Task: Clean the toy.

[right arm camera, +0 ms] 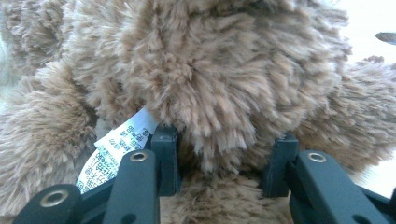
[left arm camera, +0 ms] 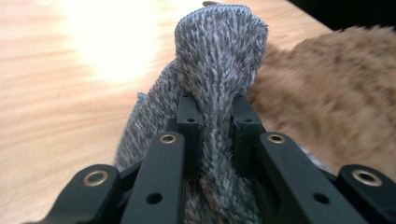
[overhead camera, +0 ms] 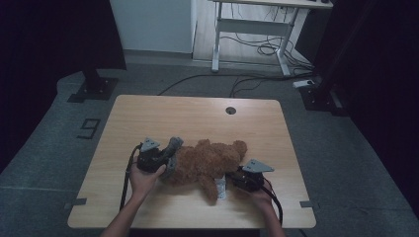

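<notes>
A brown teddy bear (overhead camera: 207,160) lies across the middle of the wooden table (overhead camera: 197,116). In the high view my left gripper (overhead camera: 165,157) sits at the bear's left end. In the left gripper view the left gripper (left arm camera: 217,112) is shut on a grey fuzzy cloth (left arm camera: 219,60) that stands up between its jaws, with the bear's fur (left arm camera: 336,93) to the right. My right gripper (overhead camera: 232,178) is at the bear's lower right. In the right gripper view the right gripper (right arm camera: 223,158) is shut on a plump furry part of the bear (right arm camera: 224,84), beside a white printed label (right arm camera: 116,149).
A round cable hole (overhead camera: 230,110) sits near the table's far edge. Beyond the table are a white desk frame (overhead camera: 247,29) with cables on the floor and black stand bases (overhead camera: 94,89) at both sides. Bare tabletop lies behind and in front of the bear.
</notes>
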Available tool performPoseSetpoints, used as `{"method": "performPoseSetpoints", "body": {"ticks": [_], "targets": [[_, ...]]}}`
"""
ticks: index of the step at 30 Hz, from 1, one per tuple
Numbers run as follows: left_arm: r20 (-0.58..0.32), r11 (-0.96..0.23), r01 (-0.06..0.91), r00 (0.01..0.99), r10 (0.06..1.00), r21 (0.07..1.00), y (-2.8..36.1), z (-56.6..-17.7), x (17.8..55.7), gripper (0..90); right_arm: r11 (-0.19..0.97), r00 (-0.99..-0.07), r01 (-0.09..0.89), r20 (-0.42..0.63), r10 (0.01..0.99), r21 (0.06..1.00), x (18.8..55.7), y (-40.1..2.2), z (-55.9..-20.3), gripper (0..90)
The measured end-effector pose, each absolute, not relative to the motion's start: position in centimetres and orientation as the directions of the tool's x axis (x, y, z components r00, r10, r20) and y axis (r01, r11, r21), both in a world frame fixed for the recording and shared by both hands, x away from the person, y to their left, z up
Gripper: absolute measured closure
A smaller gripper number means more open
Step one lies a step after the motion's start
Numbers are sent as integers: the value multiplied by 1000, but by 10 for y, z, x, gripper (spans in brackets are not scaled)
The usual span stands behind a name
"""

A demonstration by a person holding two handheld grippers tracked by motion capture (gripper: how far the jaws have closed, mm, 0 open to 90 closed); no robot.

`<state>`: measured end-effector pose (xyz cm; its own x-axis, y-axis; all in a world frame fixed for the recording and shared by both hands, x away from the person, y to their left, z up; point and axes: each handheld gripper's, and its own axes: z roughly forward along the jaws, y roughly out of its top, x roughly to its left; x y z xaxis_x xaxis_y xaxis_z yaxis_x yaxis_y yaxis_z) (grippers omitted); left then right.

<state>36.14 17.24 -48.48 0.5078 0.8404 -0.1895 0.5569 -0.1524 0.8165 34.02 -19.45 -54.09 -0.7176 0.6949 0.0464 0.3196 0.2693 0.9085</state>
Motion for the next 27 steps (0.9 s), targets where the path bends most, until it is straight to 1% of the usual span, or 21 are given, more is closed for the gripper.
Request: {"method": "performPoseSetpoints", "body": {"ticks": [5,7,11,13,14,15,16,17,18,22,27], "targets": [[-196,-159,597,485,852,786,182,-495,364,779,264,-717,325,55,695,908,341,-195,-541,576],[-201,-167,623,476,856,764,184,-505,364,779,260,-717,326,58,695,909,341,-195,-542,576],[-199,-179,639,473,859,748,185,-511,363,778,259,-717,328,61,695,909,342,-196,-542,576],[-212,-168,643,470,857,748,187,-509,363,777,258,-716,328,62,695,909,342,-196,-542,576],[-210,-163,636,469,858,754,188,-504,362,777,258,-716,329,62,695,908,342,-196,-542,576],[-210,-148,610,476,854,779,187,-490,363,777,254,-715,330,65,696,909,342,-196,-542,576],[-210,-148,610,476,854,779,187,-490,363,777,254,-715,330,65,696,909,342,-196,-542,576],[-210,-146,587,495,843,796,182,-473,364,777,255,-715,331,65,696,909,342,-197,-542,576],[-210,-146,587,495,843,796,182,-473,364,777,255,-715,331,65,696,909,342,-197,-542,576],[-165,-188,525,554,816,830,154,-435,369,777,254,-716,330,66,695,909,343,-197,-542,575],[-138,-240,494,612,779,836,109,-415,377,776,254,-716,327,63,695,910,343,-197,-543,575]]}}
